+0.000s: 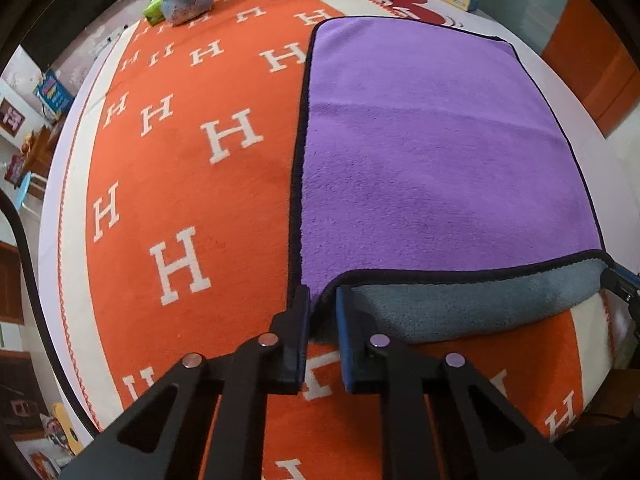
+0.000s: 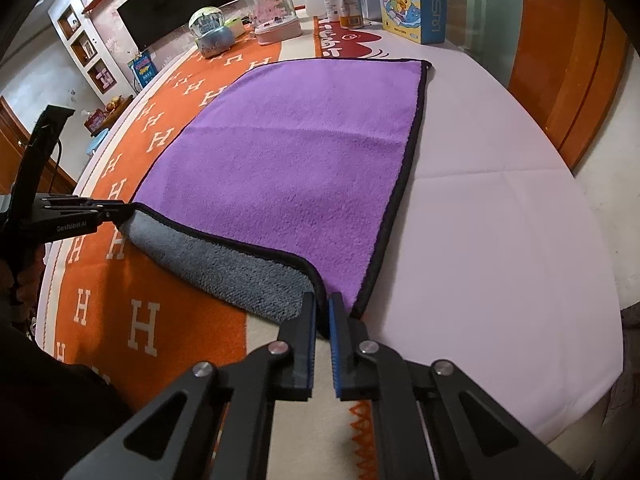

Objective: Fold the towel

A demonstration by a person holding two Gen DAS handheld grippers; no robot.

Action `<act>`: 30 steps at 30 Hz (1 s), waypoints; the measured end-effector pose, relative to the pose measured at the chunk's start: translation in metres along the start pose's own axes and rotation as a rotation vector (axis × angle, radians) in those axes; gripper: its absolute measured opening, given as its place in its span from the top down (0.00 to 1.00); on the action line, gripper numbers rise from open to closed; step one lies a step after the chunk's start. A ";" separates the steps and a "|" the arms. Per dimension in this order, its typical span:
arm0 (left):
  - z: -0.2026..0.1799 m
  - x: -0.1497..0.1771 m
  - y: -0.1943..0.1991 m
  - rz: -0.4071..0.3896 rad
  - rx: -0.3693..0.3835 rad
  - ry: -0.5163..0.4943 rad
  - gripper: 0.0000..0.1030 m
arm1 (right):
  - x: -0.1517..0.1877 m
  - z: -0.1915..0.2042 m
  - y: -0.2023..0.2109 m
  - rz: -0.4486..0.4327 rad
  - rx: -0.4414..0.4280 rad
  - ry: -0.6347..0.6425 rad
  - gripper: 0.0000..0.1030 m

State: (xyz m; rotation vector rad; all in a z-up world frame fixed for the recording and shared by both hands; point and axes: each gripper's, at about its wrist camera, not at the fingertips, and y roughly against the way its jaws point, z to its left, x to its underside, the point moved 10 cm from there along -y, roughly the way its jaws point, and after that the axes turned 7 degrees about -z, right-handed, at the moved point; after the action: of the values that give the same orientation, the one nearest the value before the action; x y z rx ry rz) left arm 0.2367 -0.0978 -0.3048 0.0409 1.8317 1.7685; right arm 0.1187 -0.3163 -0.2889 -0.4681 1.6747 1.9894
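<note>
Towel lies purple side up, spread flat ahead of both your grippers, partly on the orange blanket and partly on the pale tablecloth; its near edge is lifted and curled back, grey underside showing. Your left gripper is nearly closed, pinching the near-left corner between its pads. Your right gripper is likewise narrowed to a slit, clamped on the near-right corner, black hem running between the fingers.
</note>
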 end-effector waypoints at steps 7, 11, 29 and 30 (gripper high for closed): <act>0.002 -0.002 0.001 0.002 0.015 0.014 0.93 | -0.003 0.001 0.001 -0.003 0.001 0.012 0.95; 0.003 -0.007 0.006 0.000 0.026 0.004 0.94 | -0.009 0.001 0.004 -0.009 -0.002 0.019 0.95; 0.005 -0.121 0.059 -0.198 0.068 -0.067 0.95 | -0.105 -0.019 0.026 -0.190 0.032 0.083 0.95; 0.005 -0.129 0.062 -0.215 0.067 -0.074 0.95 | -0.113 -0.021 0.027 -0.207 0.035 0.084 0.96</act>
State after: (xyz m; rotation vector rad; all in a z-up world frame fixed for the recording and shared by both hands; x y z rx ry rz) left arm 0.3226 -0.1392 -0.1978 -0.0615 1.7706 1.5375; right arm 0.1946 -0.3572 -0.2080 -0.6916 1.6357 1.8105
